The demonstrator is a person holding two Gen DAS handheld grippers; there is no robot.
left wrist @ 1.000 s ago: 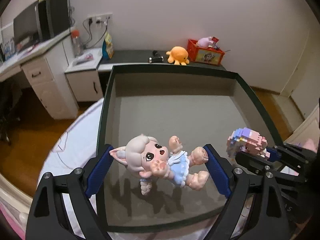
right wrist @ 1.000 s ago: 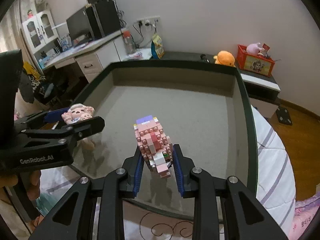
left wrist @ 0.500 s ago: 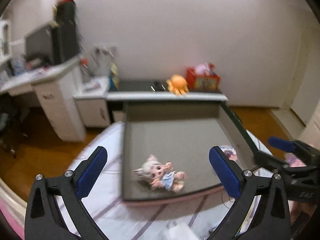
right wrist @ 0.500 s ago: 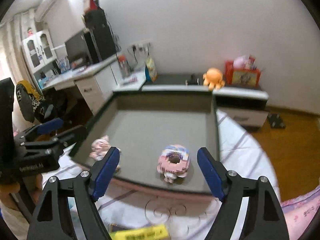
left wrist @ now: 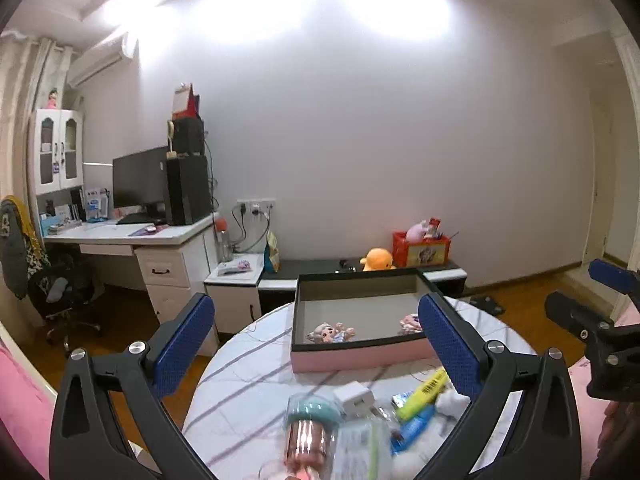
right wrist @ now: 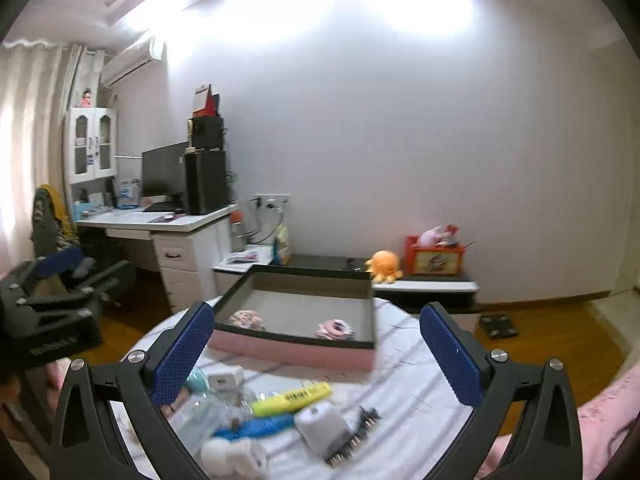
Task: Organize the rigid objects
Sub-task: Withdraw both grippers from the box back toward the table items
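Striped table (left wrist: 248, 376): yellow highlighter (right wrist: 294, 396), rigid, light, likely slick; grip mid-barrel. Left gripper (left wrist: 316, 346) and right gripper (right wrist: 316, 348) jaws spread, empty.

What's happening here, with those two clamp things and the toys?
A person is tidying small things into a pink box on a round table. A doll and a pink block figure already lie inside. The left gripper and right gripper are both open and empty; the right's jaws have just opened. Markers and a charger wait nearby.

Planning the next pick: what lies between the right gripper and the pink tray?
In the right wrist view, a yellow highlighter, white charger and blue pen lie on the table before the pink tray.
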